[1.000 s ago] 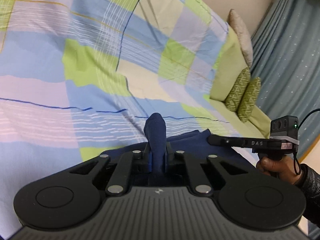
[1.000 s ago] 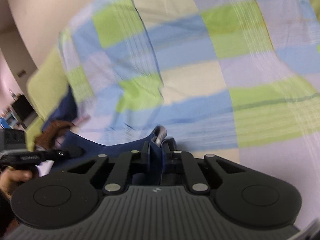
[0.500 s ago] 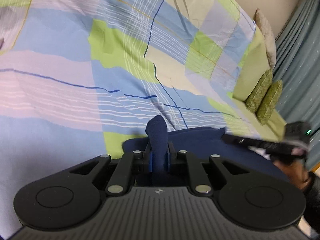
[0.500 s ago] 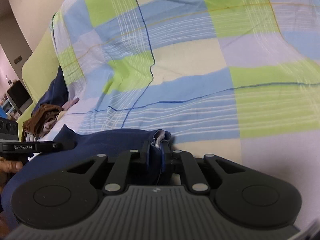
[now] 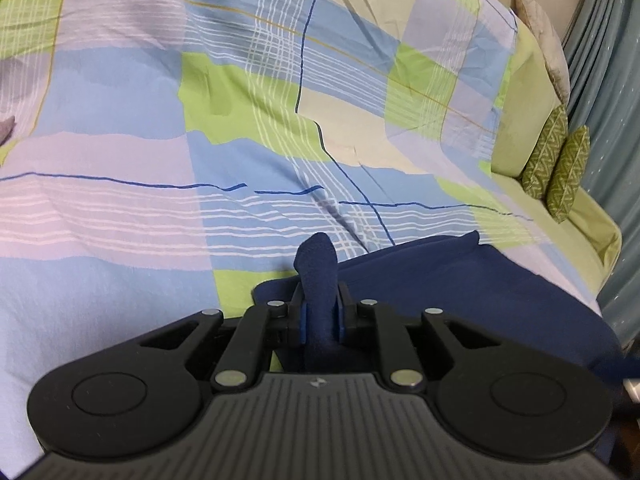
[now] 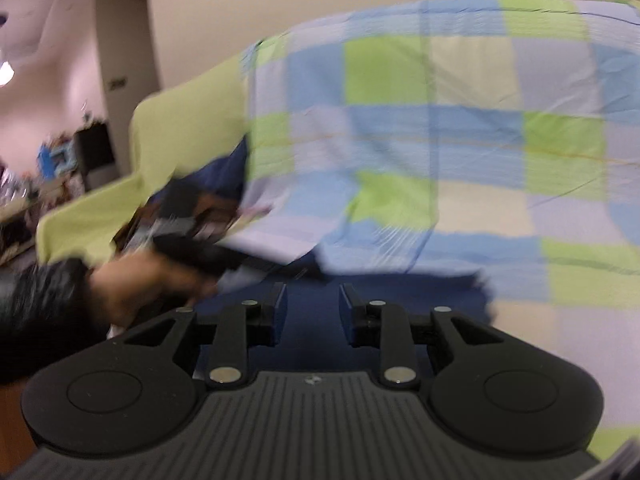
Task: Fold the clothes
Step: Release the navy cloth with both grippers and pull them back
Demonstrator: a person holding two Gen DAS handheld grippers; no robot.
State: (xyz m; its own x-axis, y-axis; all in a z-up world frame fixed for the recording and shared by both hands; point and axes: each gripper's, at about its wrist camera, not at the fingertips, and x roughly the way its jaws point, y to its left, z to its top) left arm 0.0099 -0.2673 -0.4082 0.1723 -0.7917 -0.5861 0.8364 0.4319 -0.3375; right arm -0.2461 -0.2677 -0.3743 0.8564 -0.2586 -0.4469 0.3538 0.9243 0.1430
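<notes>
Two grippers over one big checked bedspread (image 5: 200, 92), which runs out ahead of both sets of jaws with plenty of bare room beyond. On it lies the navy garment (image 5: 460, 280), spread just ahead of and below the left gripper (image 5: 319, 316) and off to its right. That gripper's jaws have eased apart a touch, yet a bunched tongue of navy cloth stands pinched between the pads. The change is on the other side: the right gripper (image 6: 312, 312) held a corner a moment ago, and now its jaws stand narrowly apart with nothing in them (only blue fabric lying beneath). I'd say that corner is laid down and this fold is half released. The garment's far edge sits just past the jaws.
</notes>
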